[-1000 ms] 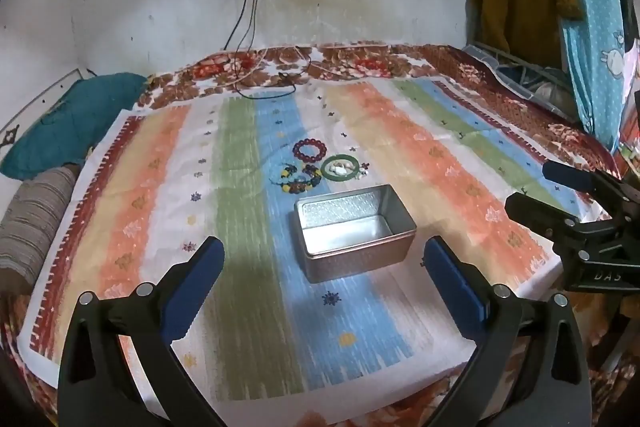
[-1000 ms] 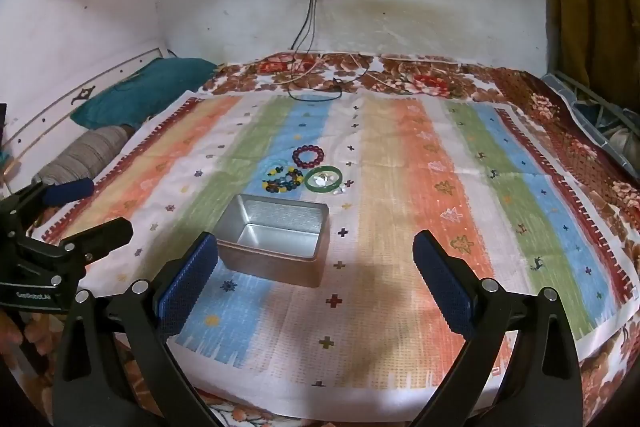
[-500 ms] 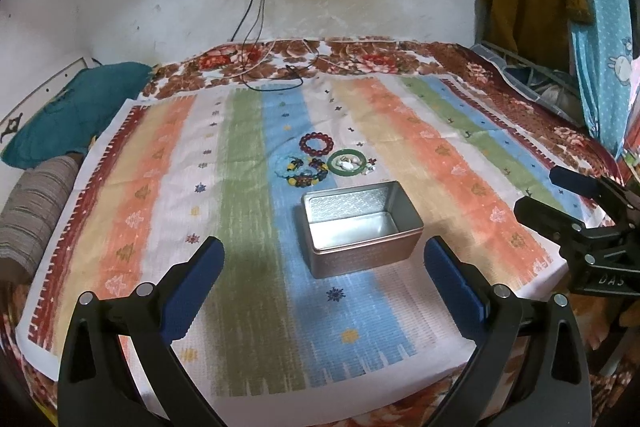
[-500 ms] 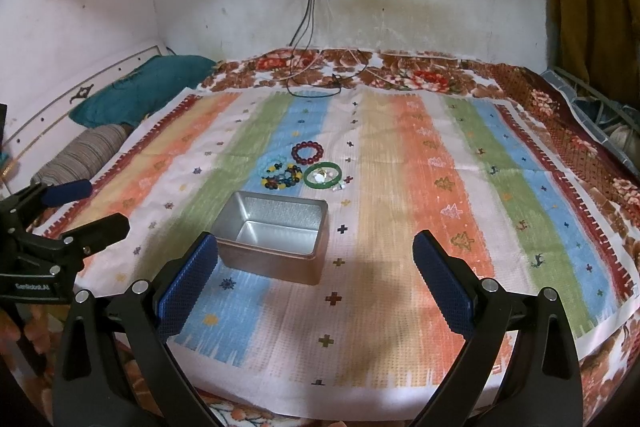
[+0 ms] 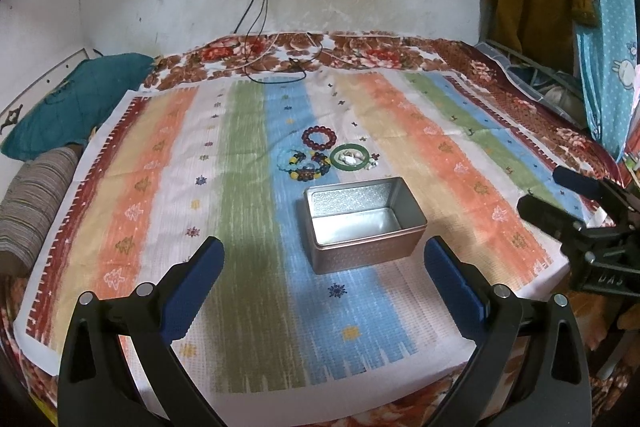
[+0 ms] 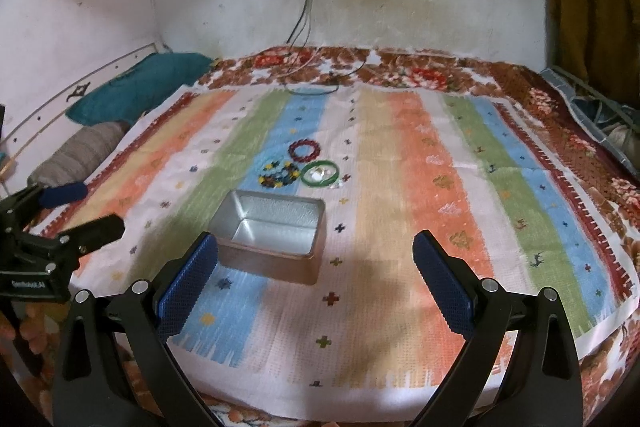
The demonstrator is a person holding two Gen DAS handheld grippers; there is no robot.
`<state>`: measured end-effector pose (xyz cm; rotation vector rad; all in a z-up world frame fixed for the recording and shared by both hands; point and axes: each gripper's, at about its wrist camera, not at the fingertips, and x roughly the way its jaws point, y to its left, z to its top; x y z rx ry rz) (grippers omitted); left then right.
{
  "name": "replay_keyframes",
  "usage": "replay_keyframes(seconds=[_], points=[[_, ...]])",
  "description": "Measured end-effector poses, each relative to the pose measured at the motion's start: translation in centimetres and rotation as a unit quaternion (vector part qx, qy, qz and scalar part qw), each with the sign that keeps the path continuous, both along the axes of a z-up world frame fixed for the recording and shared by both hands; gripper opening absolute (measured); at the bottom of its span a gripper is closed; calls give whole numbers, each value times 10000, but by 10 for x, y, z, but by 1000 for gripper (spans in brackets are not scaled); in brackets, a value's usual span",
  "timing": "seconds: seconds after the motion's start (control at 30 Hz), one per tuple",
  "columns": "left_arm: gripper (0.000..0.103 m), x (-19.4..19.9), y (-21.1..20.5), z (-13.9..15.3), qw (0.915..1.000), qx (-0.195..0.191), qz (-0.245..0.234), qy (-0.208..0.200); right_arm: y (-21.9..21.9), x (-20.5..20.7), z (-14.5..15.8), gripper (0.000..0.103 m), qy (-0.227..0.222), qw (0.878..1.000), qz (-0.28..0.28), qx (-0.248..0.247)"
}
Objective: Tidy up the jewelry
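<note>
One open metal tin [image 5: 362, 223] sits on the striped cloth [image 5: 420, 155] with nothing inside it. Just beyond its far side lie three bracelets: a dark red beaded one [image 5: 319, 137], a multicoloured beaded one [image 5: 305, 165] and a green bangle [image 5: 352, 158] ringing some small white pieces. The left gripper [image 5: 322, 269] and right gripper [image 6: 314, 267] both hang spread wide and hold nothing, at the near side of the tin, the jewelry well beyond their tips.

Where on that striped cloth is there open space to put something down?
Plenty: the orange and green stripes right of the metal tin, the green and orange stripes left of it, and the strip between tin and near edge. It is crowded only just behind the tin, where the red bead bracelet, multicoloured beads and green bangle cluster.
</note>
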<state>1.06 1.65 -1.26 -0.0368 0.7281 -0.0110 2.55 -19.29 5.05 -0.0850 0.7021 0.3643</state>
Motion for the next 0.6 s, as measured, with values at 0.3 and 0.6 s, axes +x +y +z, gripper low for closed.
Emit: replay_keyframes(seconds=[0.3, 0.6], points=[[98, 5, -1, -3, 9999, 67, 39, 115, 7, 9, -5, 99, 170, 9998, 80, -73], [98, 25, 2, -5, 9994, 178, 173, 260, 14, 27, -5, 99, 281, 9994, 111, -168]])
